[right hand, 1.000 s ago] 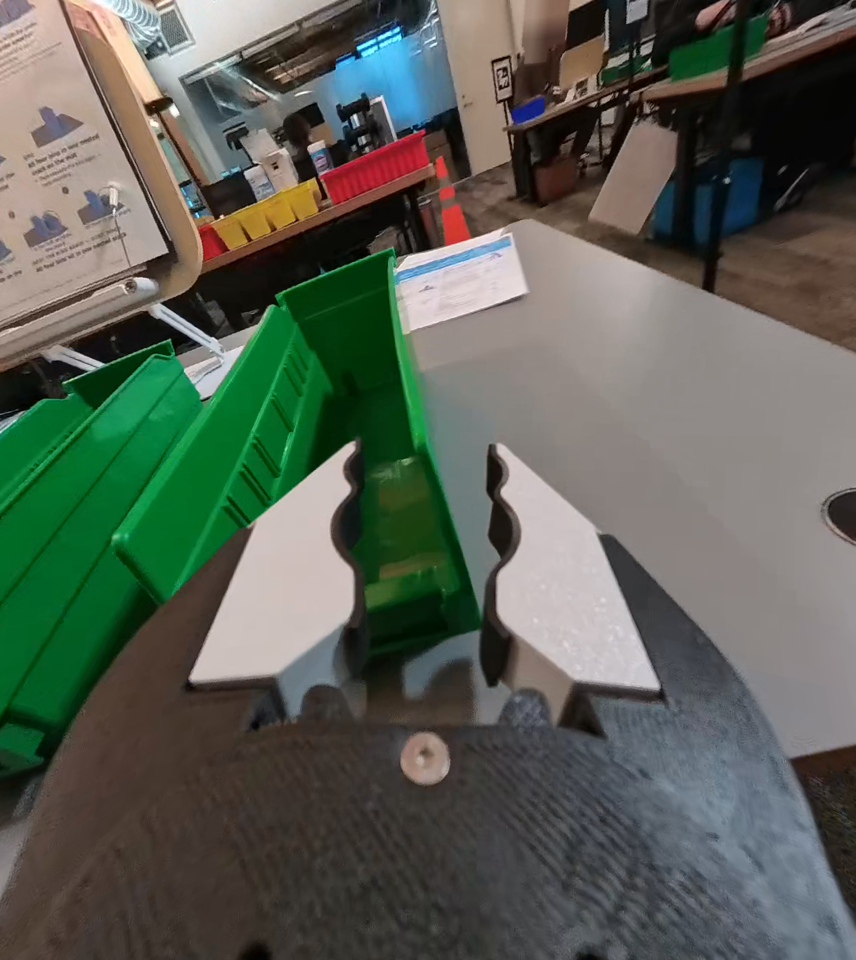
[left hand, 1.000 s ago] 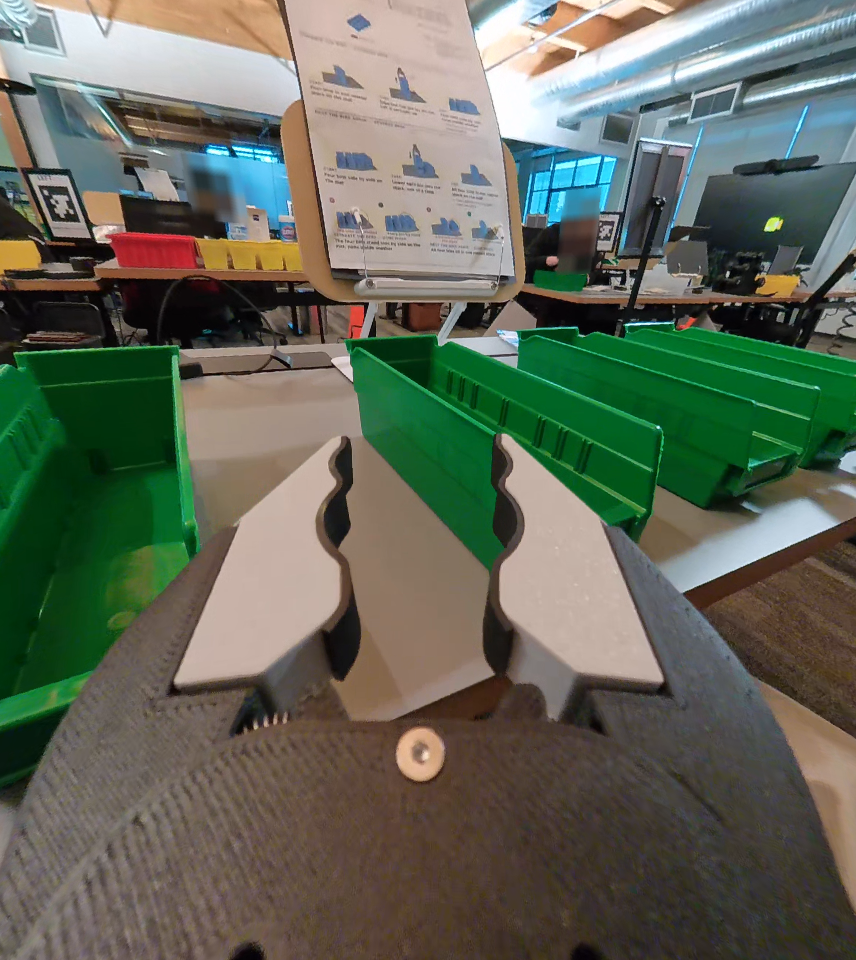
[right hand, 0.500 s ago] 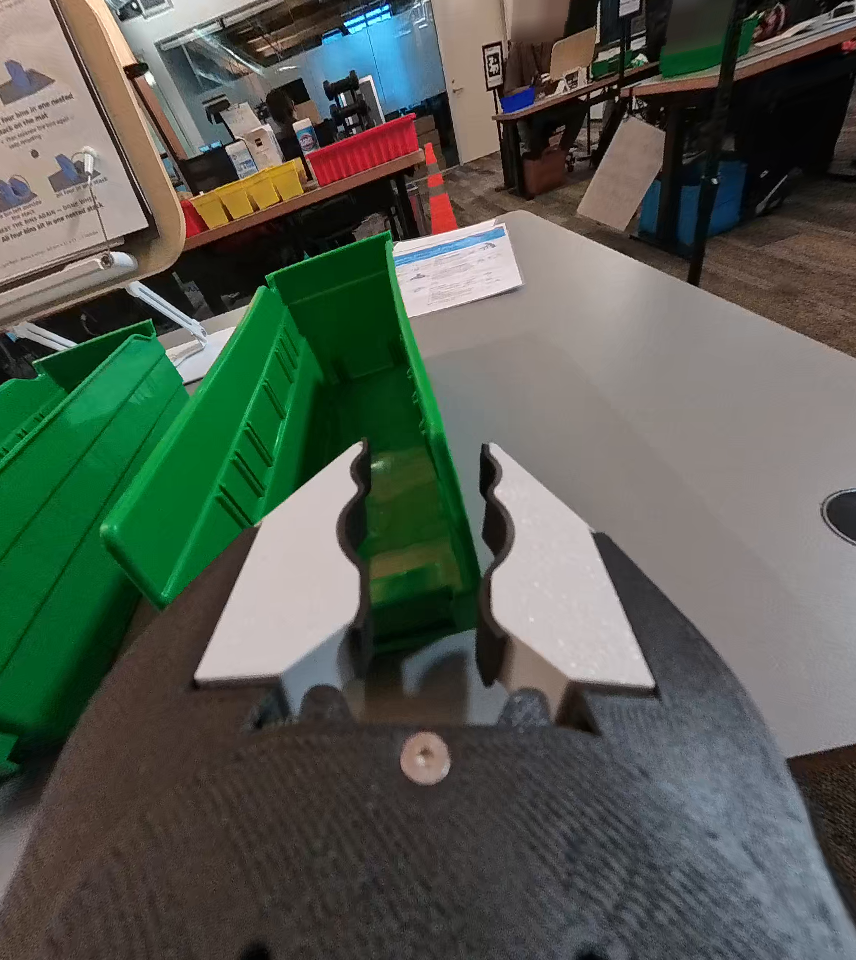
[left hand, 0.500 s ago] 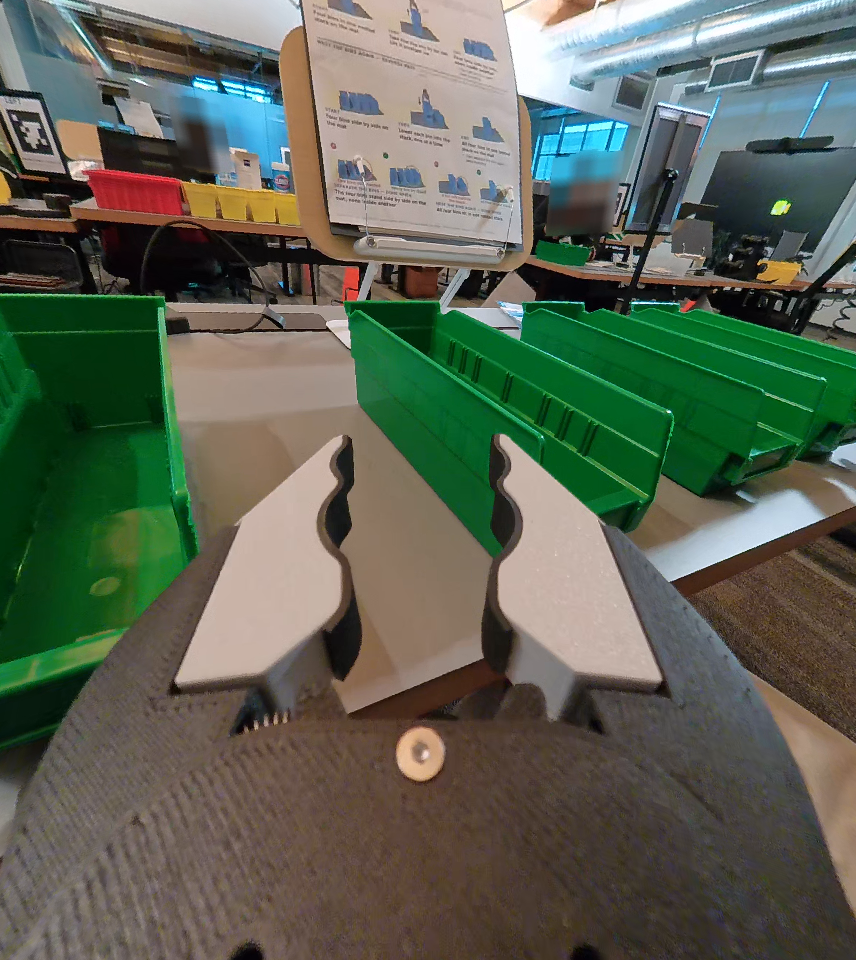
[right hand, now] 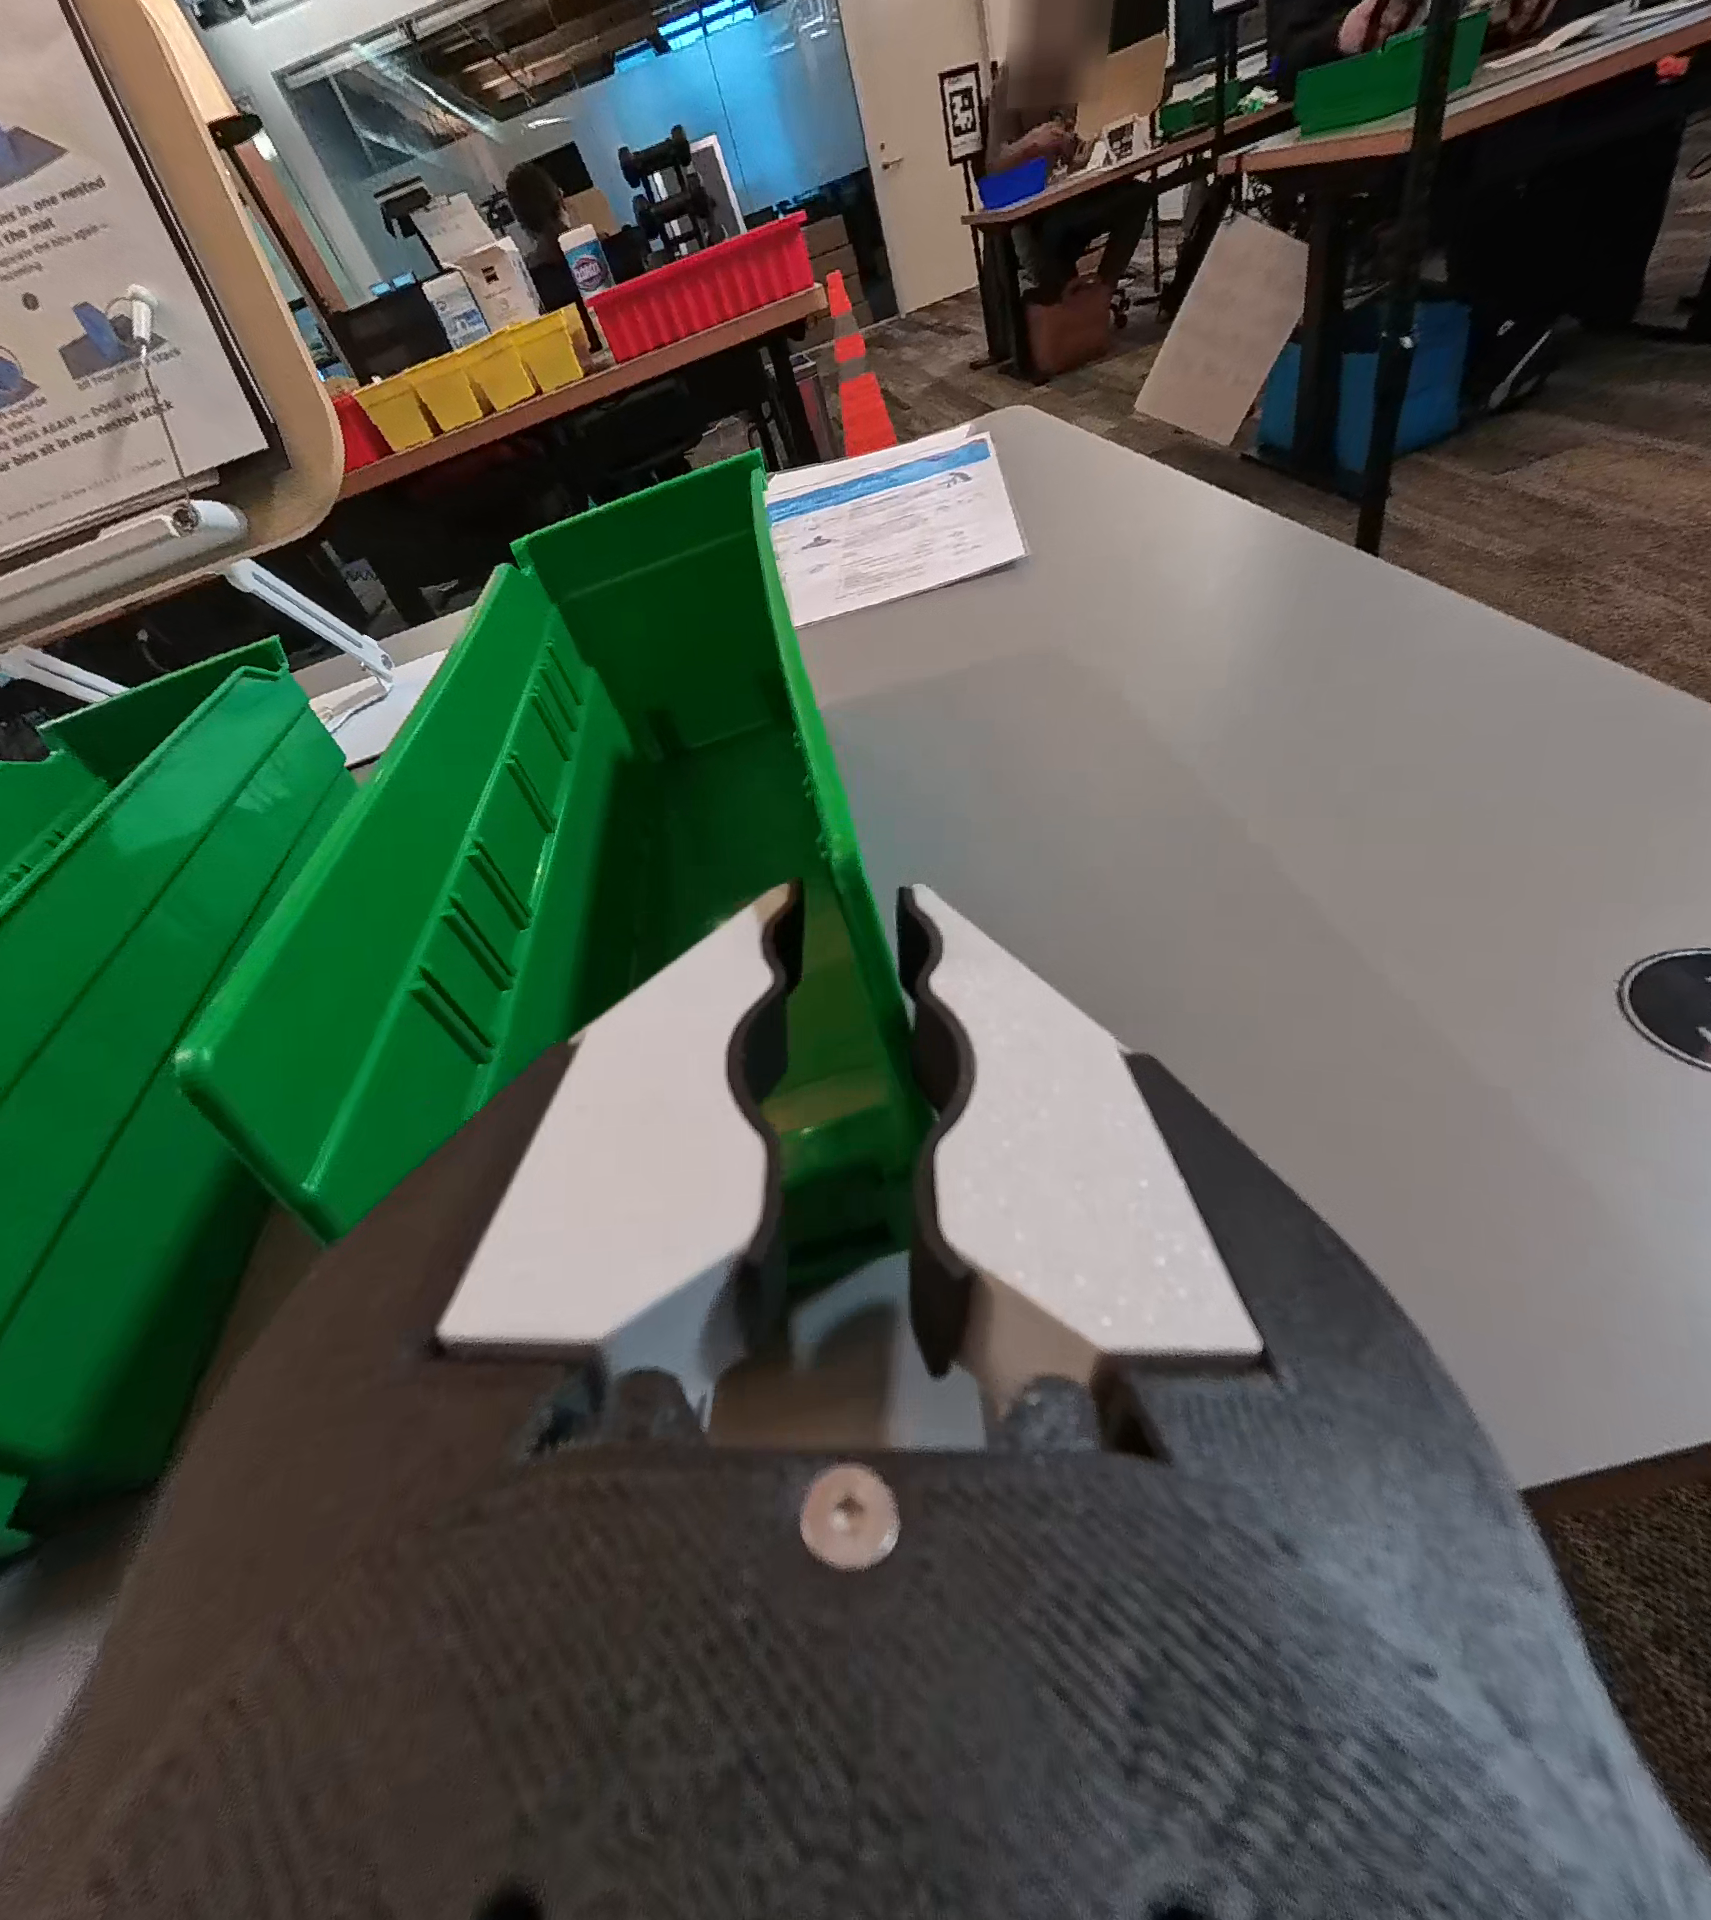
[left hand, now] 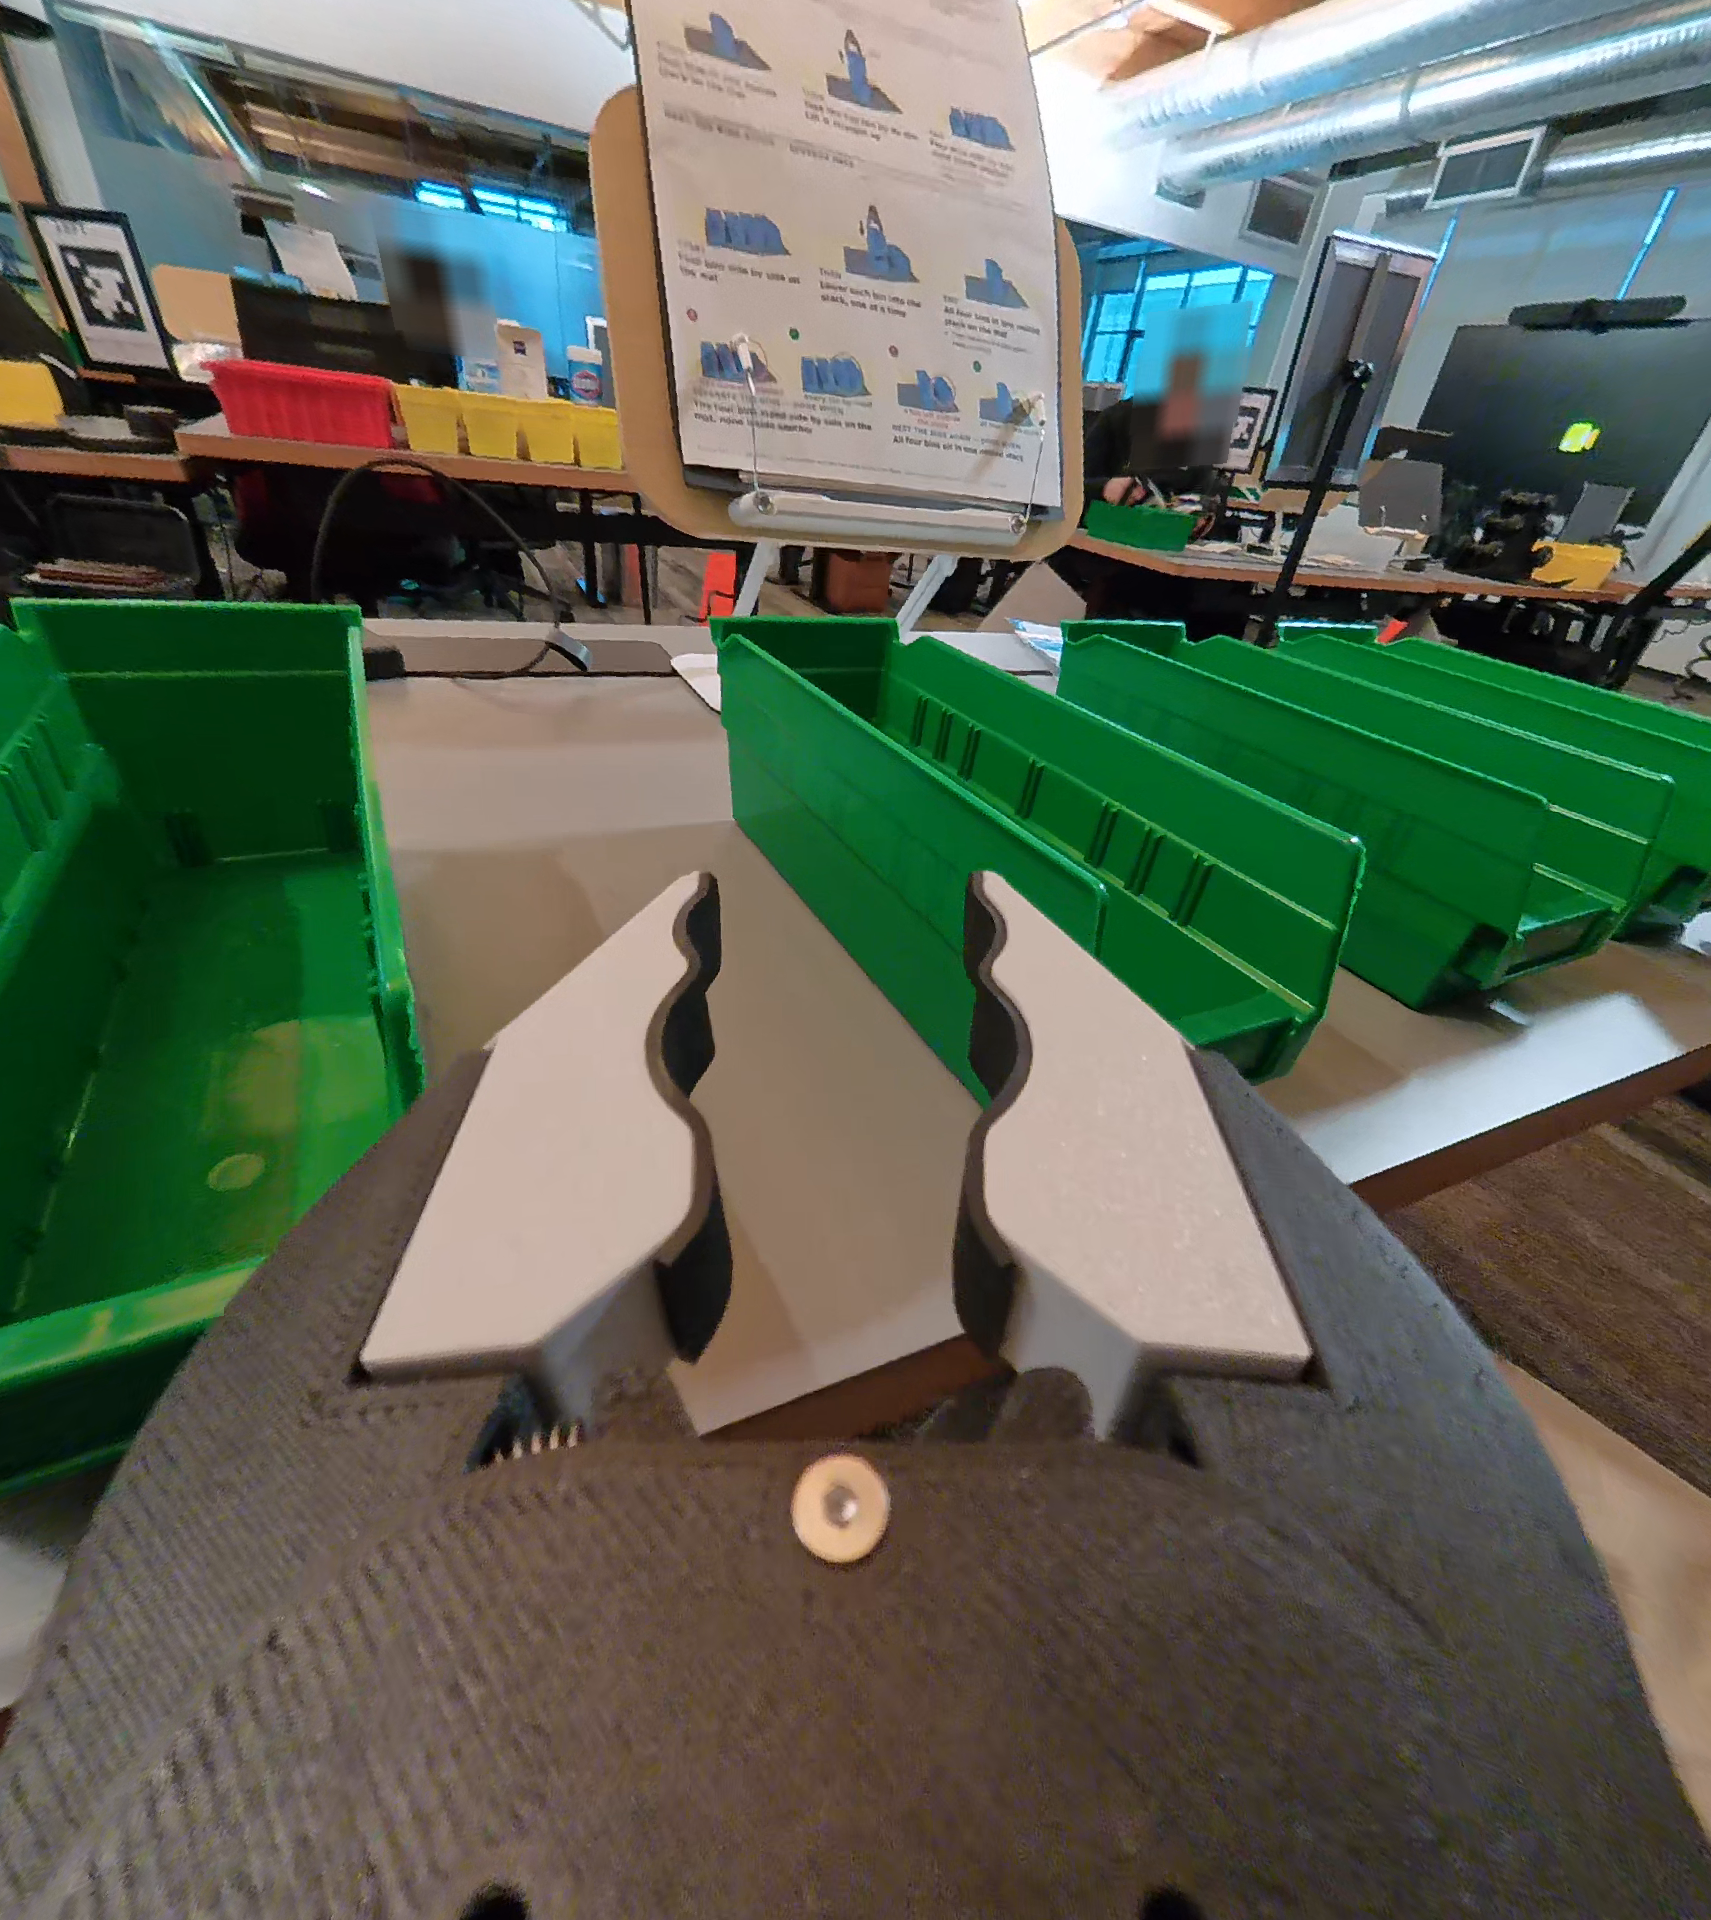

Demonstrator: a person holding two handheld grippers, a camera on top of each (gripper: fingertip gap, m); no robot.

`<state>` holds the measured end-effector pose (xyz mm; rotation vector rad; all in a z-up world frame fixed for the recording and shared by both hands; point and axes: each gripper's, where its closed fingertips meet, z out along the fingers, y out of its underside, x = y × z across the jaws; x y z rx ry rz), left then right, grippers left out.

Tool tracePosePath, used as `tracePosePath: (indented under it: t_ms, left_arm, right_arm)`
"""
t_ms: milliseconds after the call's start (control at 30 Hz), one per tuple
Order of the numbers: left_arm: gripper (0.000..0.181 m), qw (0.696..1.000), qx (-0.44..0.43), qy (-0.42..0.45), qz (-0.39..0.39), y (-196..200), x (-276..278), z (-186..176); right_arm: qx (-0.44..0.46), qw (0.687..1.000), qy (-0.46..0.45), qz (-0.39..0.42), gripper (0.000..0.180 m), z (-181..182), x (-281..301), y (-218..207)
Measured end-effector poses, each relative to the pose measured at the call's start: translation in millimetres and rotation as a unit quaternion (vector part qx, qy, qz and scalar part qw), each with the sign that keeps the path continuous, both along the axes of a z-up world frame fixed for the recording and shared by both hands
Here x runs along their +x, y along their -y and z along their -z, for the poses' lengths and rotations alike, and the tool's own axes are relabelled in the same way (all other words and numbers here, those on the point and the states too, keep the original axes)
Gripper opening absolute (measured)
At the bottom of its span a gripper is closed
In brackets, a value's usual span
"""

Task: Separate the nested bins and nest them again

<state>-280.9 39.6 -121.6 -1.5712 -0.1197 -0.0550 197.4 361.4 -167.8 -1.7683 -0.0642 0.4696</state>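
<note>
4 green bins [left hand: 1038, 831] side by side, perhaps more, left gripper [left hand: 838, 914] agape, empty, right gripper [right hand: 849, 914] narrowed around rightmost bin wall [right hand: 830, 831].

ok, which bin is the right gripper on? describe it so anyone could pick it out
Start at the grey table with four long green bins in a row. It is the bin at the right end, next to the printed sheet lying flat. Unlike its neighbours, bare tabletop lies to its right, and the right gripper straddles its right wall near the front.
</note>
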Motion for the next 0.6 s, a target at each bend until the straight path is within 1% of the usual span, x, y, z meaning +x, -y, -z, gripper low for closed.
tracePosePath:
  t_ms: [100, 367, 500, 600]
  left_arm:
    - [0.046, 1.000, -0.005, -0.001, 0.002, -1, 1, 2]
    - [0.046, 1.000, -0.011, 0.006, 0.004, -2, 1, 4]
    - [0.046, 1.000, -0.012, 0.007, 0.004, -2, 0, 5]
    - [0.046, 1.000, -0.012, 0.006, 0.003, -2, 0, 5]
  right_arm:
    - [-0.003, 1.000, -0.003, 0.002, 0.009, 1, 2, 0]
    - [-0.007, 1.000, -0.005, -0.017, 0.005, 1, -3, 3]
    - [-0.053, 0.998, -0.022, -0.023, 0.004, 3, -3, 7]
    - [-0.066, 0.998, -0.011, -0.017, 0.003, 3, -2, 10]
